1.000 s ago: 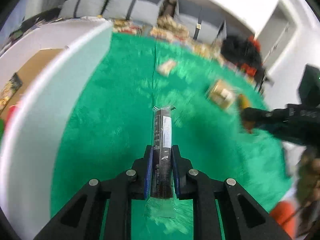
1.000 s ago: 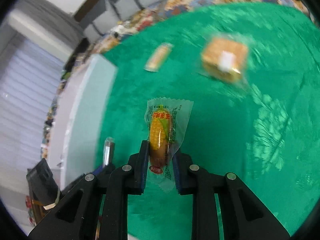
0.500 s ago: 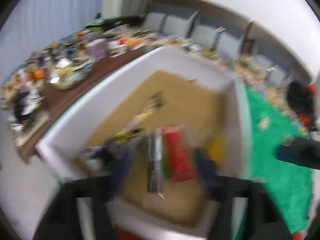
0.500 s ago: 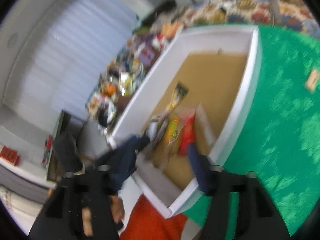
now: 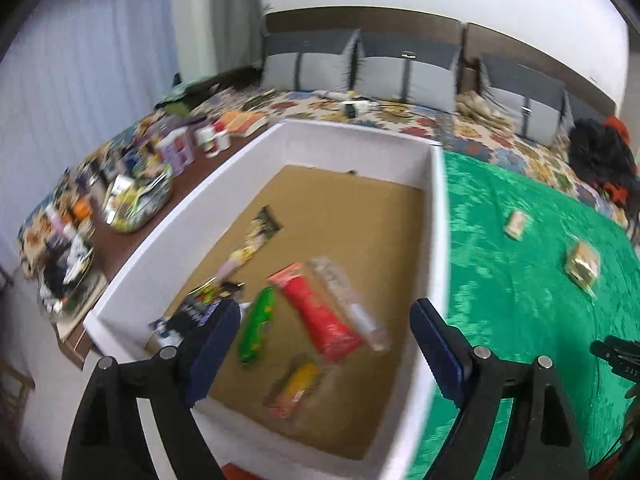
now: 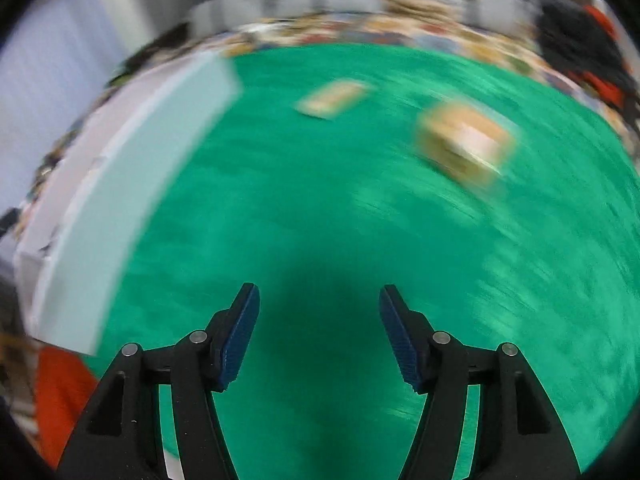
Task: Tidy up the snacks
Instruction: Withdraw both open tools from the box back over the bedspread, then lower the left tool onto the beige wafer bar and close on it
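Both snacks dropped since a second ago. Left gripper (image 5: pixel 324 344) opening, empty, over white box (image 5: pixel 438 216); slim dark stick (image 5: pixel 348 300) and corn pack (image 5: pixel 296 384) inside on cardboard floor. Right gripper (image 6: pixel 320 332) opening, empty, over fuzzy green cloth (image 6: pixel 320 208) beside box.

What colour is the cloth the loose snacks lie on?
Bright green cloth; clearest in the right wrist view.

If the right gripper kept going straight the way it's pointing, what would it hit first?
Probably just the green cloth. The right gripper, its jaws opening with nothing between them, points at a bare stretch; the blurred snacks lie farther off.
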Motion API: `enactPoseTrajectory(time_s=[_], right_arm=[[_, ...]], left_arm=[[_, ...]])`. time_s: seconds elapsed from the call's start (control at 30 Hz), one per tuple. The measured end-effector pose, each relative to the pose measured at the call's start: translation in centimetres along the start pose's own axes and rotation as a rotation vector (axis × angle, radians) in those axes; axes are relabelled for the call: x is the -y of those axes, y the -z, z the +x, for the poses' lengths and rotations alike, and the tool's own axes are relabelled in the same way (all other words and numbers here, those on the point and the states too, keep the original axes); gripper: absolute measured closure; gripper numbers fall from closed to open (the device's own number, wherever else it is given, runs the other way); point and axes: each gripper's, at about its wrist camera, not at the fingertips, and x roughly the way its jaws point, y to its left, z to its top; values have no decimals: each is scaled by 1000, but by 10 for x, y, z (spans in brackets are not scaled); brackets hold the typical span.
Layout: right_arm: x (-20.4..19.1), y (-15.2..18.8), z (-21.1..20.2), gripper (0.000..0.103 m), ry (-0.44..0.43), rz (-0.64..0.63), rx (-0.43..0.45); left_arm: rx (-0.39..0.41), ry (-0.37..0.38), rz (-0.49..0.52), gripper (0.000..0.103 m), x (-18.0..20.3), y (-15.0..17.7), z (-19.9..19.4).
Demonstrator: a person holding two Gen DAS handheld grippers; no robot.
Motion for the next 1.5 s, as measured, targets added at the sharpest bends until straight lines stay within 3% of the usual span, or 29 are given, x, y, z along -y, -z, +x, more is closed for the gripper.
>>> enactPoseTrajectory(time_s=[0.13,0.33,0.47,0.57,0.6,0.73,0.83,1.0,1.17,1.3,1.37,1.5], right_arm=[[63,31,-15,37,69,101,22],[102,35,-18,37,104,198,54],[117,39,-13,36,166,215,112],[120,45,-7,34,232,211,169],[122,47,-4,34,219,213,176],[125,50,6,33,221,247,175],[120,45,9,33,216,213,189],[116,42,16,32,205,169,200],[118,43,17,26,176,176,204],[113,41,20,20,188,148,185],[107,40,24,16,212,120,166],[106,40,25,14,207,116,164]], left_arm=[[15,18,47,17,31,-9,-5],[17,60,100,17,74,-12,-12],[-14,196,123,13,113,1,-7],[-69,254,165,9,147,21,11],[-90,268,189,9,160,31,21],[-193,259,281,9,204,67,71],[-226,240,314,9,220,75,96],[-226,281,322,9,232,47,124],[-190,319,401,9,246,-18,164],[-160,294,419,9,258,-76,201],[-171,285,412,9,270,-101,224],[-245,321,436,9,306,-121,267]])
